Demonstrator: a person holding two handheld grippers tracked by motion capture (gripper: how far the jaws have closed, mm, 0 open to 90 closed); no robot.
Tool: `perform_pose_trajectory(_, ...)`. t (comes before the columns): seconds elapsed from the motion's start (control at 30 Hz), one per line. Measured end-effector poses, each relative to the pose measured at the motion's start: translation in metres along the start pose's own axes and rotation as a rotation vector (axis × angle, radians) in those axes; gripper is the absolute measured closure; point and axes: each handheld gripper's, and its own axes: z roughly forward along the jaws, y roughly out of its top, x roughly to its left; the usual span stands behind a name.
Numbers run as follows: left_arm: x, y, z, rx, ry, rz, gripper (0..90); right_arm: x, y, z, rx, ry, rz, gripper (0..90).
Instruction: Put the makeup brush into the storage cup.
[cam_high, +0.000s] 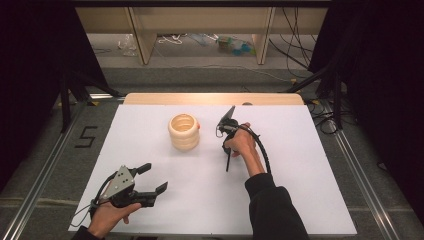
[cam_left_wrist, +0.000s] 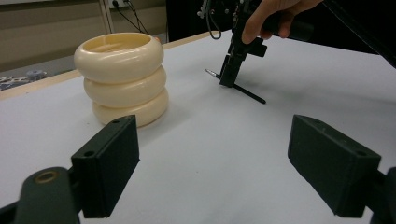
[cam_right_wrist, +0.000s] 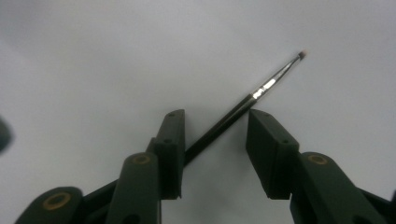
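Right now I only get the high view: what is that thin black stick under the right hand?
Observer: A fine paintbrush with a silver ferrule, lying flat on the table.
Operator: Is it gripped?
Observer: Not yet. The right gripper straddles it, with a clear gap at one jaw.
Operator: And that cream thing?
Observer: From the side, the vase is three bulging rings, stacked.

Both tools black. Left tool (cam_high: 150, 181): grey 3-cornered plate on top w/ small screws, thin cable trailing. Right tool (cam_high: 228, 150): ribbed black cable looping back along forearm. Jaws: flat rectangular black pads, brass-coloured pivot rings, small screw holes. Right arm in black sleeve (cam_high: 275, 207); left sleeve dark too.
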Motion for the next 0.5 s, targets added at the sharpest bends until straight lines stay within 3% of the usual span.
perform_pose_trajectory(0.5, -0.0001, -0.0003, -0.0001, -0.008, -0.004, -0.012, 16.7, 0.0020, 0.0049, 0.0001, 0.033, -0.006, -0.031, 69.6)
